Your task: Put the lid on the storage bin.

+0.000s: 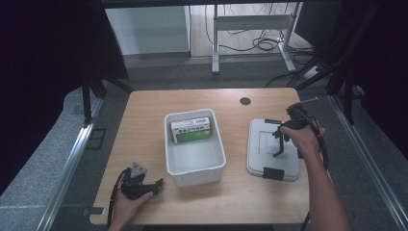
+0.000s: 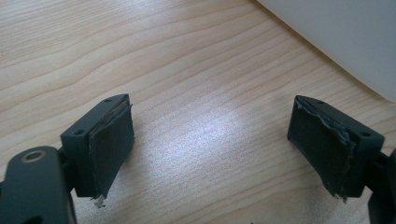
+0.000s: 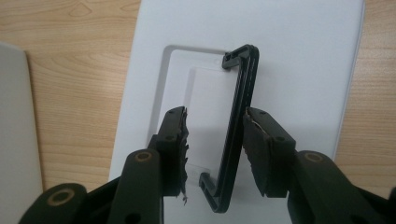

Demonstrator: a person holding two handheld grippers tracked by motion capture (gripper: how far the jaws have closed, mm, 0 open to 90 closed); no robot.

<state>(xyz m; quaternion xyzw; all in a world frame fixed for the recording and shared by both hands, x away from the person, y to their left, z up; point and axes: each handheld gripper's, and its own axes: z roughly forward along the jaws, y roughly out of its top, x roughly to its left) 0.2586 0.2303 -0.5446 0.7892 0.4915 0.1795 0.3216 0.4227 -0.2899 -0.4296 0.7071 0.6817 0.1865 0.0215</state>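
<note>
I am keeping my left hand (image 1: 126, 208) low at the near left, wrapped around the left gripper (image 1: 153, 185), which is lying level and pointing to the right. In the left gripper view its jaws are standing wide apart with nothing between the pads (image 2: 112, 140). My right forearm is reaching forward on the right side, and my right hand (image 1: 304, 138) is holding the right gripper (image 1: 278, 144) tilted downward, its cable looping back over my wrist. In the right gripper view its jaws are standing about half open around a thin black bar, one pad (image 3: 254, 147) right against it, the other apart.
</note>
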